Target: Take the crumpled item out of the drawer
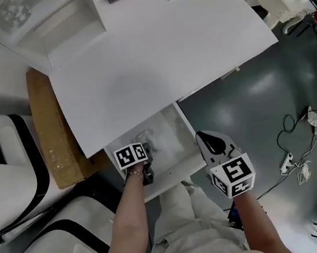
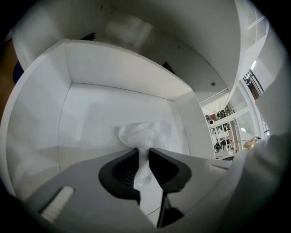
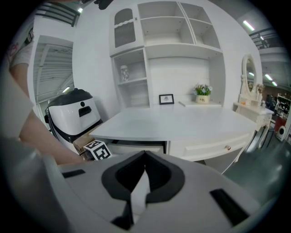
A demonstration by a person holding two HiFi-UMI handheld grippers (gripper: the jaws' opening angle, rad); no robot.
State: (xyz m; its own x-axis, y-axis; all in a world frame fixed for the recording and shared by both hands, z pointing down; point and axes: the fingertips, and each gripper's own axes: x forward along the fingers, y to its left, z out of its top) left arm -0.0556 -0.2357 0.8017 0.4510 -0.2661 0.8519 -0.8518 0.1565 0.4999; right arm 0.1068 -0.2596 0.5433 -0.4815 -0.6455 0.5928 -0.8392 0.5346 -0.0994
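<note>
The left gripper (image 2: pixel 142 154) is pinching the crumpled item (image 2: pixel 144 133), a wad of thin white film or paper. Its two jaws are pressing on a narrow neck of it, while the rest of the wad is bulging out just beyond the jaw tips and resting on the drawer floor. The drawer (image 2: pixel 113 77) is standing open, and its white walls are enclosing the jaws to the left, ahead and to the right. The wad is sitting clear of all three walls. The desk top (image 1: pixel 154 53) is overhanging the drawer's far part, ahead of and above the jaws.

The right gripper (image 3: pixel 144 154) is hanging outside the drawer with its jaws pressed together at the tips, and nothing is sitting between them. Ahead of those jaws the desk is stretching away, with a picture frame (image 3: pixel 166 98) and a potted plant (image 3: pixel 203 92) standing at its far edge. A cardboard box (image 1: pixel 52 138) is lying left of the drawer.
</note>
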